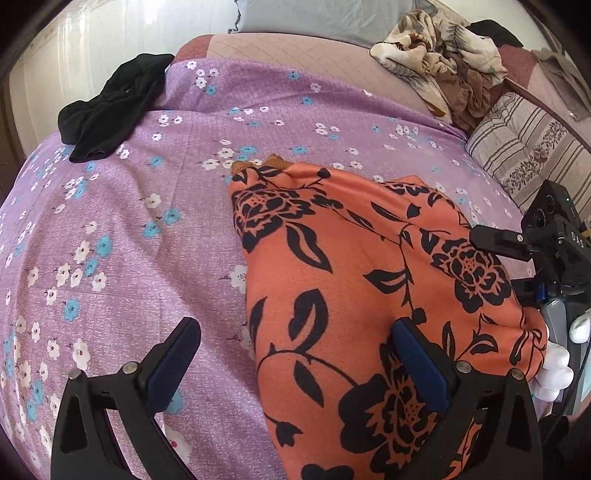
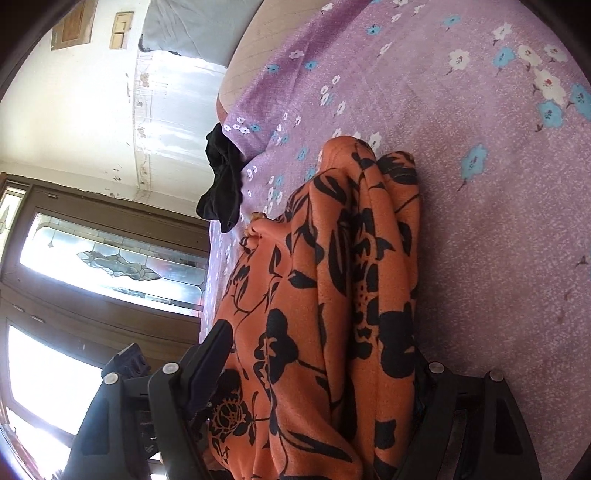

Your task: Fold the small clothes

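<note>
An orange garment with a black flower print (image 1: 351,277) lies in a long, loosely bunched strip on the purple flowered bedsheet (image 1: 147,221). My left gripper (image 1: 295,343) stands wide open over its near end. The right finger (image 1: 417,362) rests on the cloth and the left finger (image 1: 173,354) is over bare sheet. At the right side of the garment my right gripper (image 1: 509,266) is held by a white-gloved hand (image 1: 554,365). In the right wrist view the garment (image 2: 314,295) fills the gap of the right gripper (image 2: 317,354). That gripper is wide open, with its right finger hidden behind the folds.
A black garment (image 1: 110,107) lies at the bed's far left edge. A crumpled cream floral heap (image 1: 439,55) and a striped cushion (image 1: 524,147) sit at the back right, a grey pillow (image 1: 314,18) at the head. A wooden glazed door (image 2: 110,258) stands beyond the bed.
</note>
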`<state>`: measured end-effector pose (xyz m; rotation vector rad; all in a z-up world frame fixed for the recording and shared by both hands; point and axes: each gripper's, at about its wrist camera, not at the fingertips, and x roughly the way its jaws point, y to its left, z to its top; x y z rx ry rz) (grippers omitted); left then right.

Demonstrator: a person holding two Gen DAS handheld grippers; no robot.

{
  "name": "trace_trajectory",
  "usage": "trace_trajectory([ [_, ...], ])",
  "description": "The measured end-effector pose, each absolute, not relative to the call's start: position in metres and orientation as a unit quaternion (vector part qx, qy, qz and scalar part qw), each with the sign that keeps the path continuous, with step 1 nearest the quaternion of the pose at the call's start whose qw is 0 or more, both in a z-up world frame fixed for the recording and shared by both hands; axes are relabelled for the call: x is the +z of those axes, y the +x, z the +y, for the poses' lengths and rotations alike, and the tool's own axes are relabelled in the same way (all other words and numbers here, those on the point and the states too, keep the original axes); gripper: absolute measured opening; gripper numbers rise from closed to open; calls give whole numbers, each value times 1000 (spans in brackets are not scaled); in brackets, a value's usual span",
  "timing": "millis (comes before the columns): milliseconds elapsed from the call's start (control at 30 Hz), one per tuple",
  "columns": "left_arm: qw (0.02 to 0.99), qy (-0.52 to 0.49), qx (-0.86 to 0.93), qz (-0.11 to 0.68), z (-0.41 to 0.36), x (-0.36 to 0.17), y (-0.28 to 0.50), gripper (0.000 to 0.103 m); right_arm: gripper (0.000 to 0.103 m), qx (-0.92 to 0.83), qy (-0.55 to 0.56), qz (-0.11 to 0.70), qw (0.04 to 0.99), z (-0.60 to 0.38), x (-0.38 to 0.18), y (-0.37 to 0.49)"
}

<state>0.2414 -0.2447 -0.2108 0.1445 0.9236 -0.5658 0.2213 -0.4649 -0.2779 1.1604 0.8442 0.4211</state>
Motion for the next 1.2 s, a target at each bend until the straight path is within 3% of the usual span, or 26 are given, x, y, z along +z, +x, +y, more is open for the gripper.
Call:
trace_trajectory([
  [267, 851, 59, -272, 445, -244, -213, 245, 103, 79, 184, 511, 384, 747, -457, -275, 220],
  [500, 848, 46, -281, 448, -244, -215, 248, 102, 65, 167, 502, 389, 754, -454, -276, 217],
  [633, 839, 40, -303, 449, -246, -214, 247, 84, 58, 157, 498, 394, 756, -452, -274, 217],
  [900, 839, 38, -311, 445, -246, -210, 244, 71, 56, 161, 485, 391, 765, -443, -264, 216],
  [1000, 837, 36, -310, 449, -245, -212, 246, 72, 55, 154, 493, 396, 759, -444, -271, 216],
  [1100, 807, 19, -316, 498, -245, -224, 254, 94, 55, 151, 501, 396, 755, -445, -274, 215],
  [1200, 791, -19, -325, 518, -239, -231, 259, 93, 55, 147, 499, 395, 758, -445, -273, 214],
])
